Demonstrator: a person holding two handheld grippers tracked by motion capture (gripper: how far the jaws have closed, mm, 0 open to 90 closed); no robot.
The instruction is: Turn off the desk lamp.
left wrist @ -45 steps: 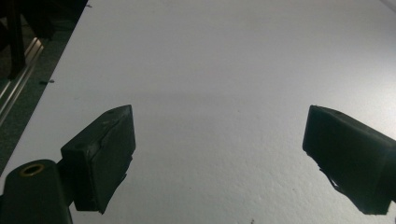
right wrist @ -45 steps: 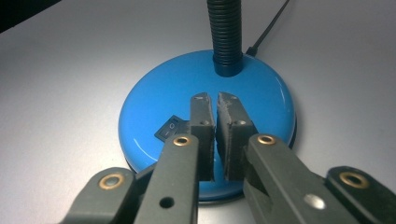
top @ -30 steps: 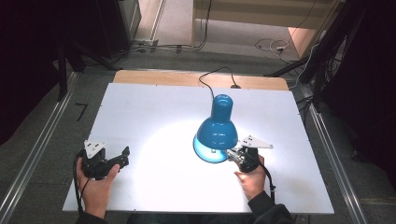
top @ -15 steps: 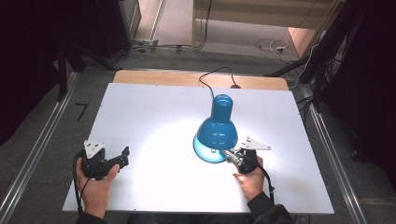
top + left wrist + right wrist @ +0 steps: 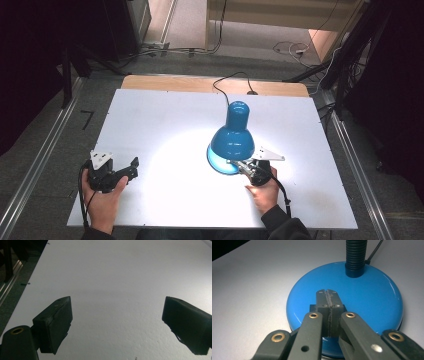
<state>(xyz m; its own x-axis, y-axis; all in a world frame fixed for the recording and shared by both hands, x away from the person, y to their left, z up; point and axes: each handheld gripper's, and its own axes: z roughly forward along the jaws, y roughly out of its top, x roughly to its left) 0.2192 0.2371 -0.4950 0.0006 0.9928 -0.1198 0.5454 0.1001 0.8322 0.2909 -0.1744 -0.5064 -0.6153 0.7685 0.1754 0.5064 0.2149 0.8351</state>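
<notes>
A blue desk lamp [image 5: 232, 137] stands lit on the white table [image 5: 160, 115] and throws a bright patch in front of it. In the right gripper view its round blue base [image 5: 367, 297] carries a black ribbed neck [image 5: 355, 255]. My right gripper [image 5: 327, 293] is shut, pads together with nothing between them. Its tips lie over a small dark switch block [image 5: 312, 307] on the base; I cannot tell whether they press on it. From above, the right gripper [image 5: 236, 164] reaches under the shade's front rim. My left gripper [image 5: 133, 168] rests at the table's front left, open and empty [image 5: 117, 305].
The lamp's black cable [image 5: 225, 82] runs off the table's far edge over a wooden strip [image 5: 200, 82]. Metal rails [image 5: 45, 150] run along both sides of the table, on a dark floor. Bare white surface lies between the two grippers.
</notes>
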